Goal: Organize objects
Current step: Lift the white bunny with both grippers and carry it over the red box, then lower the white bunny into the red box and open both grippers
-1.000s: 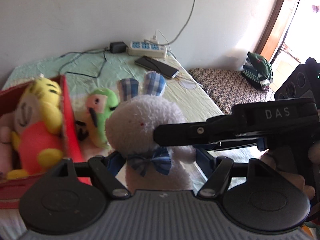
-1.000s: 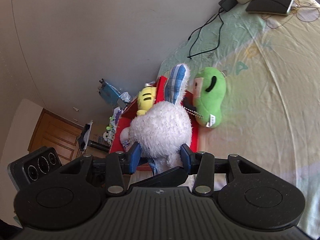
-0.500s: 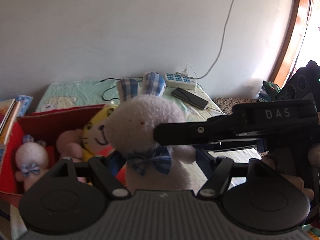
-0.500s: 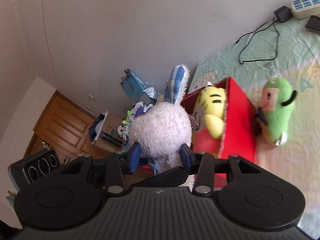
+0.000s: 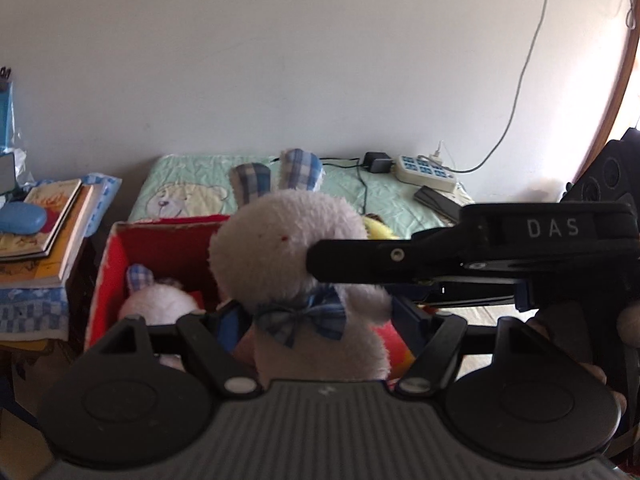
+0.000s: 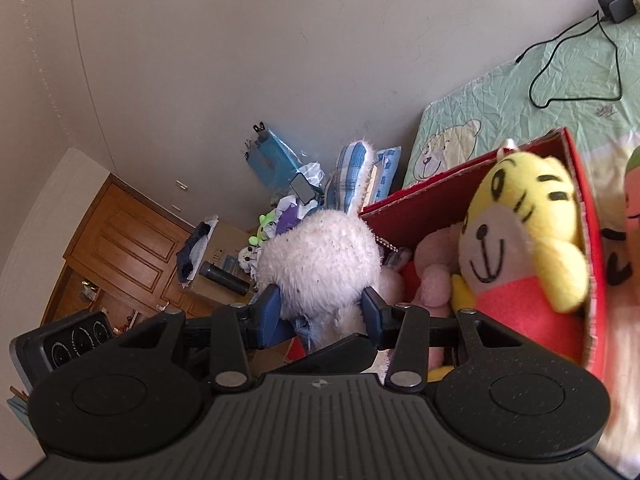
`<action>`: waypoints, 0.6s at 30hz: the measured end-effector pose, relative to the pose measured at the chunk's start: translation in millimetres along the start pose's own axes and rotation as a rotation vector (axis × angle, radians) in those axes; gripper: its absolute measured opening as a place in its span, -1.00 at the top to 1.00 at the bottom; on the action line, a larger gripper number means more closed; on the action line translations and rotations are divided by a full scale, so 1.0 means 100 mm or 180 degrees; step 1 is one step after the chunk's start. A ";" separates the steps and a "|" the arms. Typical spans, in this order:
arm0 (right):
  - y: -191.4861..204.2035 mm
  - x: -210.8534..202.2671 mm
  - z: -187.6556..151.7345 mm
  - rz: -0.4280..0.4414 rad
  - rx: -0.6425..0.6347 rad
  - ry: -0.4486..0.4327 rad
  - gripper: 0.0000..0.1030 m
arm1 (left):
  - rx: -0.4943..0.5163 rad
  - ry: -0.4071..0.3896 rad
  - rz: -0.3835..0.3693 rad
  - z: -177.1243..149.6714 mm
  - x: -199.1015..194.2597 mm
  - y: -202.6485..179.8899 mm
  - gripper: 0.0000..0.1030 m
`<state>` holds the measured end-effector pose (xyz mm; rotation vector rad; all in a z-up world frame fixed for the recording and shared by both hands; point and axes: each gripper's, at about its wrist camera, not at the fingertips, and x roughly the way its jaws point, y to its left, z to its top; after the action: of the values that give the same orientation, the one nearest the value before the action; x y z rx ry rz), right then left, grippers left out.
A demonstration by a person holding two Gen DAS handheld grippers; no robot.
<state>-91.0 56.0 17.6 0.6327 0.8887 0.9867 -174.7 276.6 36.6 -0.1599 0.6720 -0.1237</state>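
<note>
Two grippers, left (image 5: 320,322) and right (image 6: 322,310), were both clamped on the white rabbit (image 5: 296,256). It stood upright, ears up, above the red box's (image 5: 105,280) open near-left corner, beside another small rabbit (image 5: 158,304).

A white plush rabbit (image 5: 296,248) with blue-checked ears and a checked bow tie at its neck is held upright in the air, its fluffy body pinched from two sides above the near end of a red box (image 5: 120,248). The open-topped box stands on the bed. Inside it lie a smaller white rabbit (image 5: 158,300) with a checked ear, a pink plush (image 6: 434,268), and a yellow tiger (image 6: 520,236) in a red top, leaning against the far wall. A green plush (image 6: 632,196) lies just outside the box.
</note>
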 end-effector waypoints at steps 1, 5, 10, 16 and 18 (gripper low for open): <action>-0.01 0.06 0.00 -0.0018 0.0014 0.0011 0.10 | -0.0008 0.0013 0.0010 0.00 0.03 0.06 -0.42; -0.07 0.27 -0.02 -0.0146 0.0083 0.0082 0.10 | -0.0097 0.0124 0.0020 -0.05 0.19 0.28 -0.42; -0.09 0.47 -0.07 -0.0350 0.0110 0.0125 0.10 | -0.0139 0.0279 0.0056 -0.12 0.39 0.44 -0.42; -0.11 0.63 -0.12 -0.0536 0.0189 0.0201 0.11 | -0.0184 0.0413 0.0077 -0.19 0.54 0.55 -0.43; -0.12 0.68 -0.13 -0.0578 0.0192 0.0232 0.11 | -0.0181 0.0445 0.0103 -0.20 0.57 0.58 -0.44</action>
<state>-79.1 113.1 -21.3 0.5588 1.0250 0.8262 -139.1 322.2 -24.5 -0.1962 0.8175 -0.0853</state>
